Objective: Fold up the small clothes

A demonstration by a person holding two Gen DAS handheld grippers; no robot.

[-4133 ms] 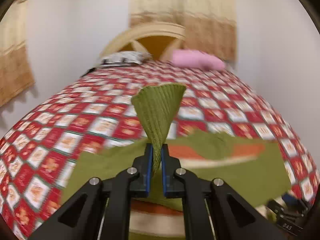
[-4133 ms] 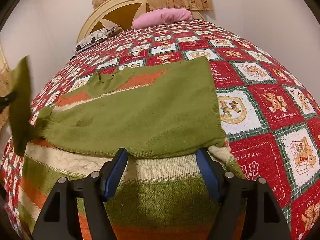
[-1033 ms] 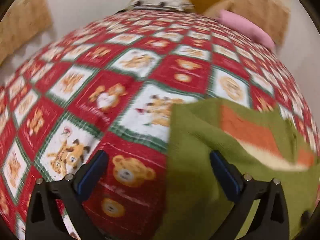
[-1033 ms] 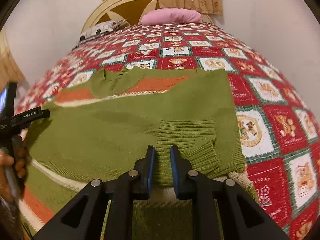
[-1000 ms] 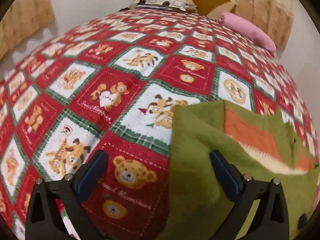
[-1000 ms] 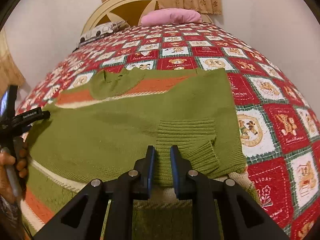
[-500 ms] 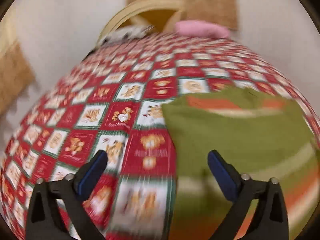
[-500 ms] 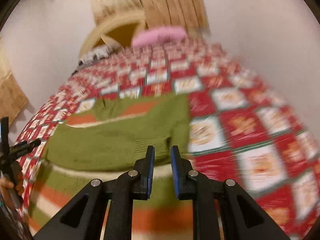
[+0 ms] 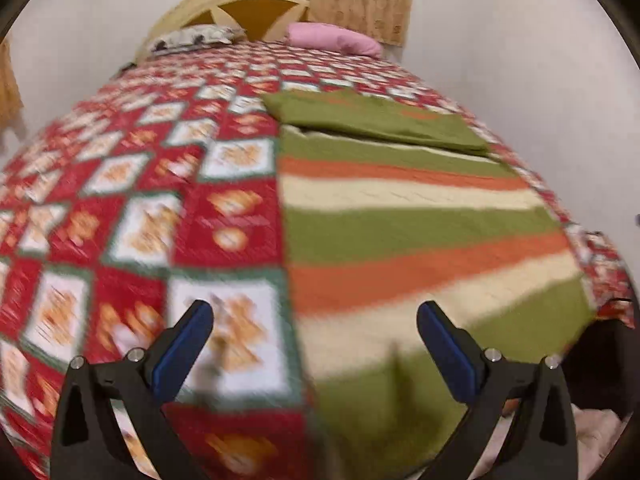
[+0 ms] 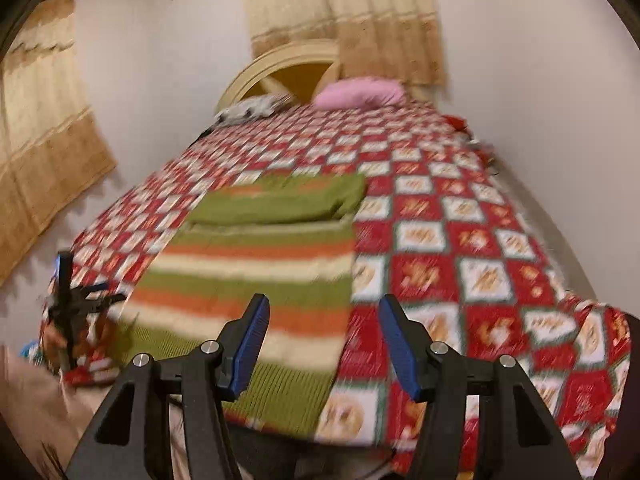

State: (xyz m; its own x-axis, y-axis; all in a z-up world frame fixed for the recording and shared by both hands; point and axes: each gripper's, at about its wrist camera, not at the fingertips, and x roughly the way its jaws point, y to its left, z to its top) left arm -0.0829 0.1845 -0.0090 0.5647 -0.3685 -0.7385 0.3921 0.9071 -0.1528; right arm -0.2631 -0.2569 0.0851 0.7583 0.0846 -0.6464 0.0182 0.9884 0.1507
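My left tool [image 9: 312,332] and right tool [image 10: 324,332] hang with jaws apart, gripping nothing — each above a near corner of the striped sweater [image 10: 256,280], which lies flat on the patchwork bed [image 10: 480,280], sleeves folded across its far end.

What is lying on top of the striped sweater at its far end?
The sweater's own plain green sleeves, folded flat across its chest. They cover the stripes there; only a bit of orange shows at the far edge. Both the left gripper and the right gripper are open, holding nothing.
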